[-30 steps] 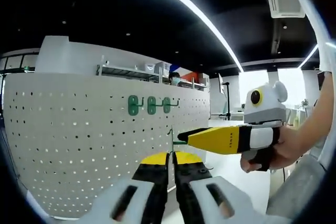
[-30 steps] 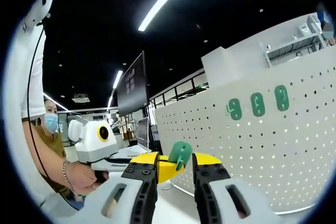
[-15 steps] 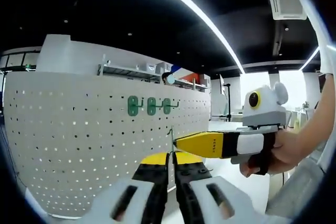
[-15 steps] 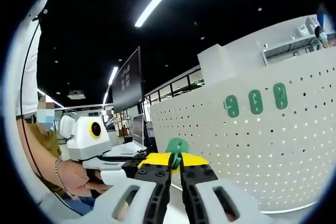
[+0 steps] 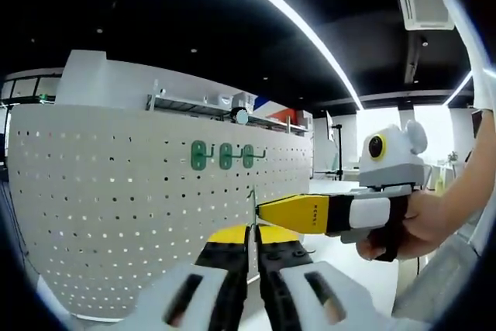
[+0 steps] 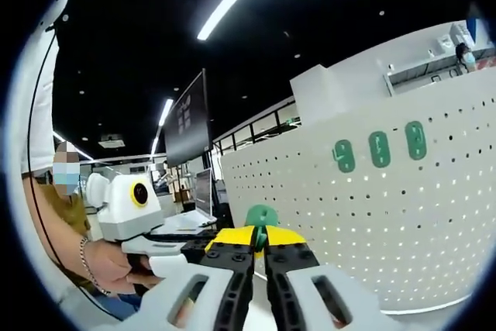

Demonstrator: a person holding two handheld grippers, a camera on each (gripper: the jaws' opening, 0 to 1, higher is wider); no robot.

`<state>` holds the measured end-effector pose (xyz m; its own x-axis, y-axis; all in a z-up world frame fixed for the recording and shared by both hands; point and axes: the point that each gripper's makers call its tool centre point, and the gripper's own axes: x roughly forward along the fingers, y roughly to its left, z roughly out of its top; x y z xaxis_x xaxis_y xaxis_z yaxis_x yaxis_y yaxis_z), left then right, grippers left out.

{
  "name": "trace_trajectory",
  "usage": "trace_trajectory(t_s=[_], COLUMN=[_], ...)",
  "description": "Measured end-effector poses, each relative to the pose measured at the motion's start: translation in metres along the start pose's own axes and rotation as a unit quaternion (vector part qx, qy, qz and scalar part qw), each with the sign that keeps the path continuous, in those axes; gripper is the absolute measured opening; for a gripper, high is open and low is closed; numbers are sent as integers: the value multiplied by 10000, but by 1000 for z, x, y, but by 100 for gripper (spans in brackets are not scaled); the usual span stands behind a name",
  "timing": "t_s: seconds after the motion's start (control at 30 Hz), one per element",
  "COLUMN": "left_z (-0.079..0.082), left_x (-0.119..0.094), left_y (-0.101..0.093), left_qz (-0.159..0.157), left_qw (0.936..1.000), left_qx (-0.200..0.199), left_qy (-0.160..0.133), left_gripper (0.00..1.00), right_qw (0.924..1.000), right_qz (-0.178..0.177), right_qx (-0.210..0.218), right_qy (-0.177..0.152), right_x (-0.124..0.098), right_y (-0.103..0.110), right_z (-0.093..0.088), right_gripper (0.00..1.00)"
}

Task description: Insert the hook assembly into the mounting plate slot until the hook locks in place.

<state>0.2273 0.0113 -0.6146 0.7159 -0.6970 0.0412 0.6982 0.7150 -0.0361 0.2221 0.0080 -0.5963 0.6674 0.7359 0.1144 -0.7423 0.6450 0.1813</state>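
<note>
Green hook assembly [image 6: 261,219] pinched in nearly shut jaws of right gripper [image 6: 259,251], plate end up, wire stem [image 5: 251,205] reaching toward left gripper [image 5: 249,244], jaws there closed onto that stem (or just beside it; hard to tell). White pegboard [image 5: 116,215] ahead, three green hooks [image 5: 223,156] already mounted; office room behind.

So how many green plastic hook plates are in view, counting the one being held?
4. Three green plastic hook plates sit in a row on the white perforated pegboard. A fourth is pinched between the right gripper jaws.
</note>
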Motion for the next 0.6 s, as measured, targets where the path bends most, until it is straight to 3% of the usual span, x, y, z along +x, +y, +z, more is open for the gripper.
trace_trajectory(t_s=[0.3, 0.6], left_z=[0, -16], left_x=[2, 7], left_y=[-4, -12], left_qz=[-101, -227], left_qw=[9999, 9988], left_qx=[-89, 29], left_qy=[29, 444], left_gripper=[6, 54], right_qw=[9998, 9997], right_qz=[-45, -56], right_qx=[174, 240], right_qy=[27, 0], right_x=[-3, -4], right_y=[-2, -4], right_z=[1, 6], right_gripper=[0, 0])
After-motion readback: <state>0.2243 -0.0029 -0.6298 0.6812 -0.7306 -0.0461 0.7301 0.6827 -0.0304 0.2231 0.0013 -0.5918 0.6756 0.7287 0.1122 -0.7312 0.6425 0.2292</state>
